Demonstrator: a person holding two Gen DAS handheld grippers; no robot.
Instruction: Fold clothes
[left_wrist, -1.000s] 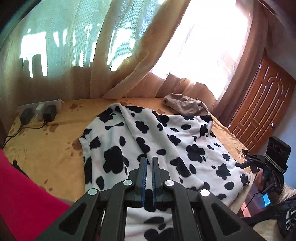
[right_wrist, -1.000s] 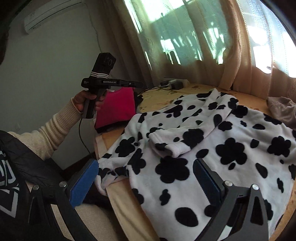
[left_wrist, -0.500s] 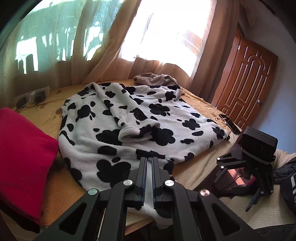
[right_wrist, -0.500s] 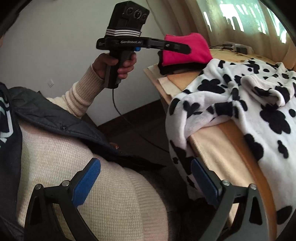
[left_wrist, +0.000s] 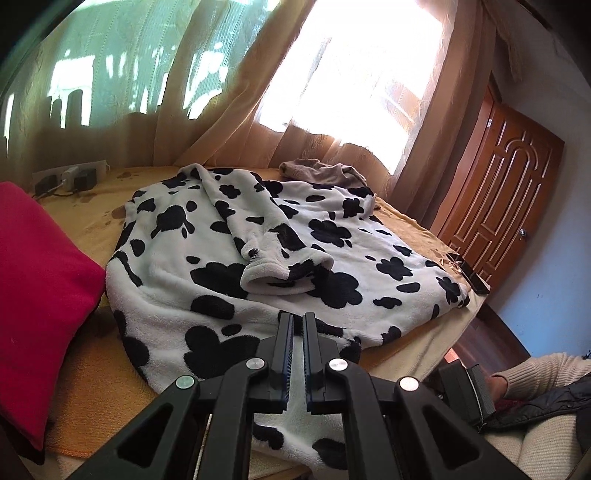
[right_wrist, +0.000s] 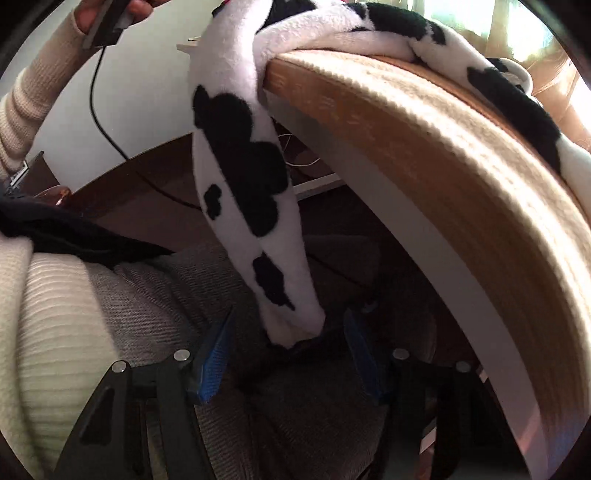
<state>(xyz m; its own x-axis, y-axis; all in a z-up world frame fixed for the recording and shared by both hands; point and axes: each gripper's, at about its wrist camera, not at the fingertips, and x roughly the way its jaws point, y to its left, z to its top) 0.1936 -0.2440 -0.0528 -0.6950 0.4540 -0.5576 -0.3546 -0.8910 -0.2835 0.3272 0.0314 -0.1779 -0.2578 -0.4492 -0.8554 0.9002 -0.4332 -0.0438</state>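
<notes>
Right gripper has dropped well below the edge of the table since a second ago, when it hovered above the tabletop with its jaws wide. Now I have it pointing down at my lap, jaws closing, with the tip of the hanging sleeve between the blue pads. The pads do not press the fleece yet, so nothing is gripped on that side.

Left gripper is pinched down to a narrow slit on the near hem of the cow-print garment, at the table's front edge. It has pulled back toward that edge over the last second, and the garment now lies spread across most of the table, one sleeve already folded across its middle.

I judge this as fetching the dangling sleeve so it can be laid over the body like the other.

Also on the table: a red cushion at its left side, a brown cloth at its far side.

No writing is readable at this moment.
</notes>
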